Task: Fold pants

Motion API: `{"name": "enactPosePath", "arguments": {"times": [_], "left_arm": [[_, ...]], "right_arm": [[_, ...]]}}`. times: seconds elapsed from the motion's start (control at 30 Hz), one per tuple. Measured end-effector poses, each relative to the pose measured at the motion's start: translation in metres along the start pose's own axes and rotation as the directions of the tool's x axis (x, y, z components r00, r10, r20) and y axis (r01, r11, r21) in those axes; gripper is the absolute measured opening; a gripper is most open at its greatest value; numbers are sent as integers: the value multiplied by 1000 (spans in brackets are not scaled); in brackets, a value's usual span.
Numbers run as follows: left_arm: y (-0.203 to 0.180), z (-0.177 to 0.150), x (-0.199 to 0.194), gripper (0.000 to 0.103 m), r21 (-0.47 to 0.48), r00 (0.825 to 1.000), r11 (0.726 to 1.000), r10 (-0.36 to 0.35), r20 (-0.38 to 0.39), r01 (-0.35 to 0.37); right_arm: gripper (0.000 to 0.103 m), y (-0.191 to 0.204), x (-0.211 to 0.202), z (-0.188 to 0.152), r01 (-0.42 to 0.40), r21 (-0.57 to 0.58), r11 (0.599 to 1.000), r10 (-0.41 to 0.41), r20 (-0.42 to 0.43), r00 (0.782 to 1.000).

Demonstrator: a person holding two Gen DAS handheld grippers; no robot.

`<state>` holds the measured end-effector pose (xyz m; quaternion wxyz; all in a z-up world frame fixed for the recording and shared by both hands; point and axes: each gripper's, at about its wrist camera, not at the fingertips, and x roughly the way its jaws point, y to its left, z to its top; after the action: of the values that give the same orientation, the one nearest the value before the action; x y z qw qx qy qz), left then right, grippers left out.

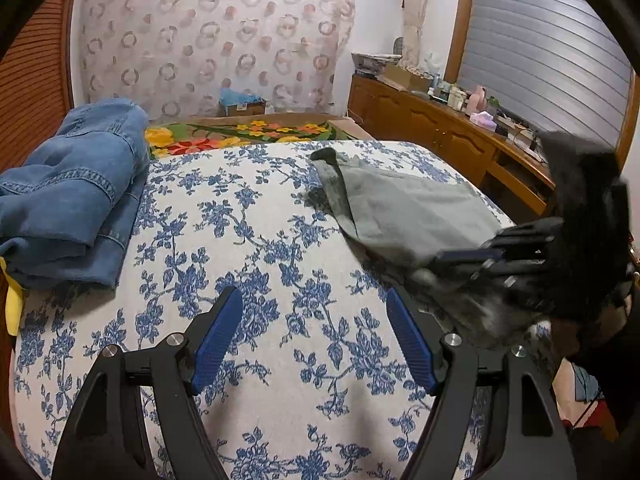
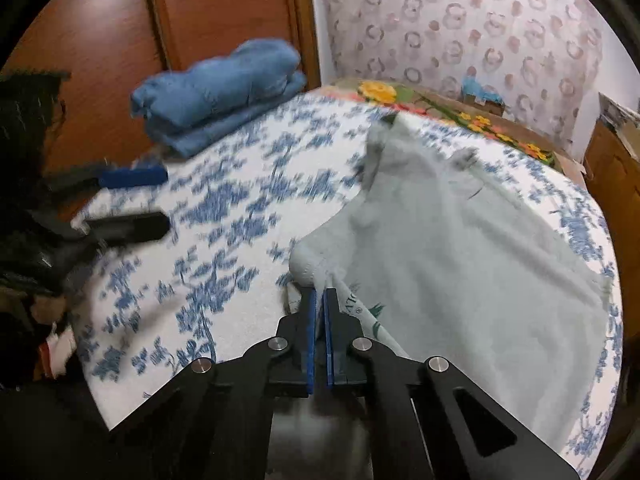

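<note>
Grey pants (image 1: 404,208) lie on the right side of a bed with a blue-flowered cover (image 1: 248,248). In the right wrist view the pants (image 2: 460,264) spread to the right. My right gripper (image 2: 319,294) is shut on a bunched near edge of the grey pants and lifts it a little. It shows blurred at the right of the left wrist view (image 1: 472,258). My left gripper (image 1: 314,296) is open and empty above the bare cover, left of the pants. It also shows at the left of the right wrist view (image 2: 164,200).
Folded blue denim clothes (image 1: 68,188) lie at the bed's far left. A flowered mat (image 1: 244,132) covers the far end. A wooden sideboard (image 1: 444,128) with clutter stands to the right, and a wooden door (image 2: 120,32) to the left.
</note>
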<state>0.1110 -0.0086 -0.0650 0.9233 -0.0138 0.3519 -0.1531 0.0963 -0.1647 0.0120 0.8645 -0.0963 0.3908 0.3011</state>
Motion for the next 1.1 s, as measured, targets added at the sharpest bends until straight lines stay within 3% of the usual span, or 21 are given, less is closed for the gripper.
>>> {"name": "enactPosePath", "arguments": {"times": [0.13,0.23,0.43,0.93,1.1], "left_arm": [[-4,9,7,75,9,1000,1000,-5,-5,5],[-9,19,18,75,22,1000,1000,-2,-16,2],[-24,40,44,75,48,999,999,-14,-37,15],[-71,78,120,75,158,991,986,-32,-129,53],[-71,82,139,75,165,987,984,-38,-157,64]], "right_arm": [[3,-20,-27,7,23,22,999,-24,65,998],[3,-45,-38,7,81,56,995,-86,91,992],[3,-94,-46,-3,113,142,983,-128,104,986],[4,-156,-27,-7,91,230,969,-114,88,990],[20,-159,-32,-4,129,234,964,-150,74,986]]}}
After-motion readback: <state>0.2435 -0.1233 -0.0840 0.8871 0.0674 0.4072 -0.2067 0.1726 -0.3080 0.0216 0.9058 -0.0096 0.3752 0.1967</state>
